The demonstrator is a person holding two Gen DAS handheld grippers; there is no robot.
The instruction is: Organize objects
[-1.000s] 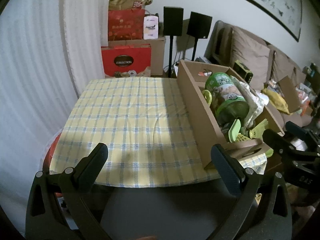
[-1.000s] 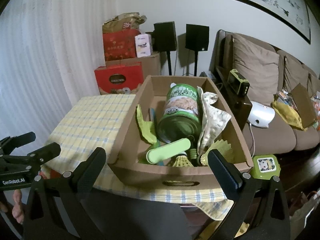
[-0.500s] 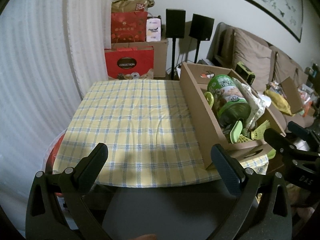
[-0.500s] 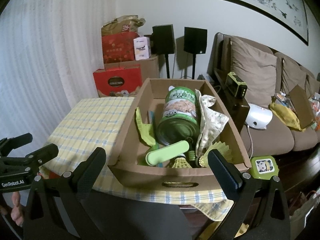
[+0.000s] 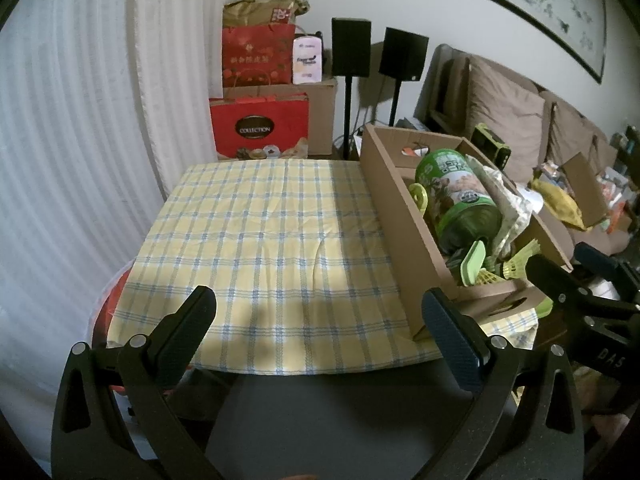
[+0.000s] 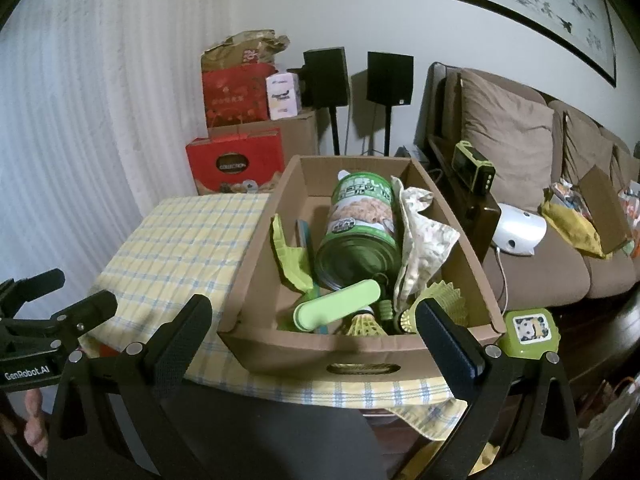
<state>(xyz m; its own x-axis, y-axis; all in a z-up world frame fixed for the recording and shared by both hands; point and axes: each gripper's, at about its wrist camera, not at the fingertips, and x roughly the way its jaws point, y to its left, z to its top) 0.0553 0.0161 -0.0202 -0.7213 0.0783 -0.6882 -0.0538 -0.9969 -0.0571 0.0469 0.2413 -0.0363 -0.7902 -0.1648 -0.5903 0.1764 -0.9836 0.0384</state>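
Note:
A cardboard box [image 6: 340, 350] stands on the right side of a table with a yellow checked cloth [image 5: 260, 240]. It holds a large green can [image 6: 360, 224] lying on its side, a light green flat case [image 6: 336, 310], yellow-green shuttlecocks [image 6: 362, 326], a patterned cloth [image 6: 420, 236] and a green plastic piece [image 6: 288, 256]. The box also shows in the left wrist view [image 5: 404, 236]. My left gripper [image 5: 316, 320] is open and empty before the table's front edge. My right gripper [image 6: 312, 324] is open and empty in front of the box.
A small green container with a panda picture [image 6: 528, 332] sits at the box's right corner. Red gift bags and cartons [image 5: 260, 128] and two black speakers [image 5: 352, 52] stand behind the table. A brown sofa [image 6: 540, 200] with clutter is on the right.
Both grippers have drawn back and risen a little, so the table and box look slightly farther. Nothing on the table has moved.

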